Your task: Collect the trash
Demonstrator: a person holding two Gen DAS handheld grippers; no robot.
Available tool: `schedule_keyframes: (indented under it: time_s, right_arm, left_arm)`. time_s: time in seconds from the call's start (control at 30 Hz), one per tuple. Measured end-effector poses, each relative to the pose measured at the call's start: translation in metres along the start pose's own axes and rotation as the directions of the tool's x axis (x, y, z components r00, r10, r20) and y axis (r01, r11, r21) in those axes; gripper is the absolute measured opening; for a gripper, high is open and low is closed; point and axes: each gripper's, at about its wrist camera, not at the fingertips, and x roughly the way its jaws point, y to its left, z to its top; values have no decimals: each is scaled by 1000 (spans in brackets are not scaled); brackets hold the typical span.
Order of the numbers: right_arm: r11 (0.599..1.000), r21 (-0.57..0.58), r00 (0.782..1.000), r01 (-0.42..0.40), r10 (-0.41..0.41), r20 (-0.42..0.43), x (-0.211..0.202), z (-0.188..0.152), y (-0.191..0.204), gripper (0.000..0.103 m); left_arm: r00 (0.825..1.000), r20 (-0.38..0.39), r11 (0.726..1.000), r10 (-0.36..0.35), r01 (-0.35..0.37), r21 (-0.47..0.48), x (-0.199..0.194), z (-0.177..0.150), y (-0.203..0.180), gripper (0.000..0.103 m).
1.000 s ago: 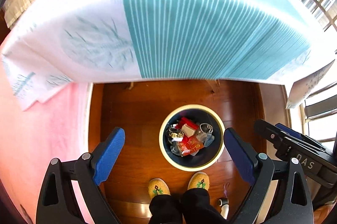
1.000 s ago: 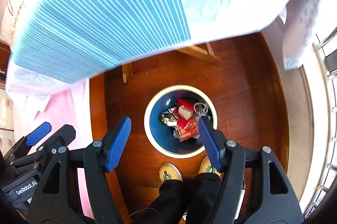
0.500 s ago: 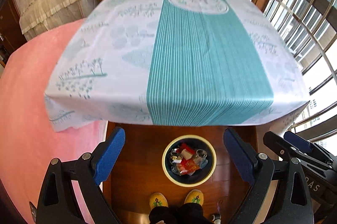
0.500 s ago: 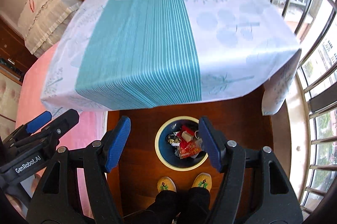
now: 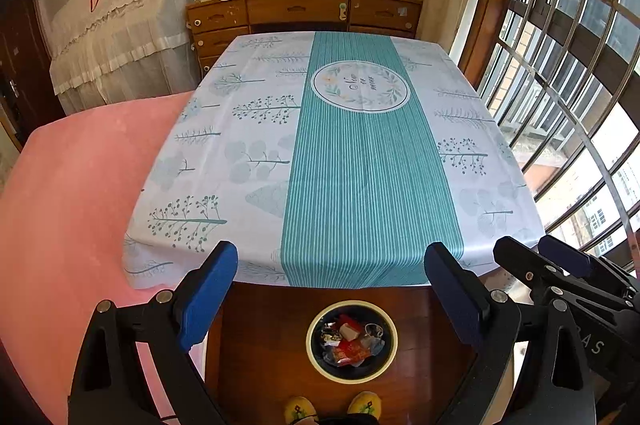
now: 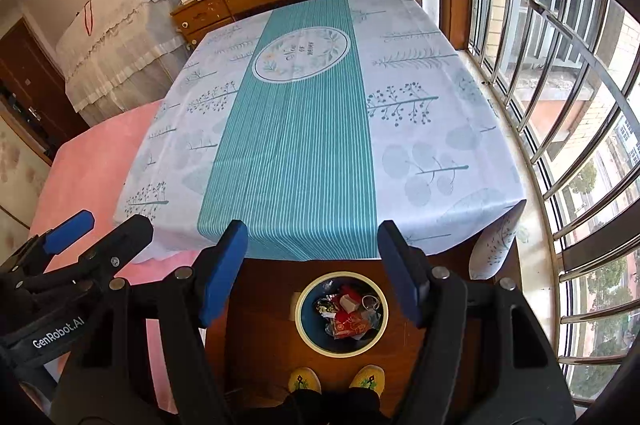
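A round dark-blue bin with a cream rim [image 5: 352, 373] [image 6: 304, 329] stands on the wooden floor just in front of the table, holding red wrappers and other crumpled trash [image 5: 350, 345] [image 6: 348, 317]. My left gripper [image 5: 336, 289] hangs high above the bin, open, with nothing between its blue pads. My right gripper [image 6: 312, 265] is beside it at the same height, also open and holding nothing. The table [image 5: 352, 161] [image 6: 296, 129] wears a white cloth with a teal striped band, and its top is bare of trash.
A pink covered surface [image 5: 72, 193] lies left of the table. A barred window [image 6: 560, 105] runs along the right. A wooden dresser [image 5: 304, 13] and a cloth-draped piece stand behind. A person's feet in yellow slippers [image 6: 336, 379] are by the bin.
Both grippers have risen straight up from low over the bin to above table height, so the whole tabletop now shows. Both stayed open.
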Motion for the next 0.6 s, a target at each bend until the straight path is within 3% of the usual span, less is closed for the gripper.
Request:
schedule_keyframes:
  time_s: [0.6]
  right_arm:
    - [999, -33, 995, 5, -2, 100, -40, 28, 9, 65]
  left_arm:
    - [998, 52, 999, 32, -31, -26, -21, 25, 3, 96]
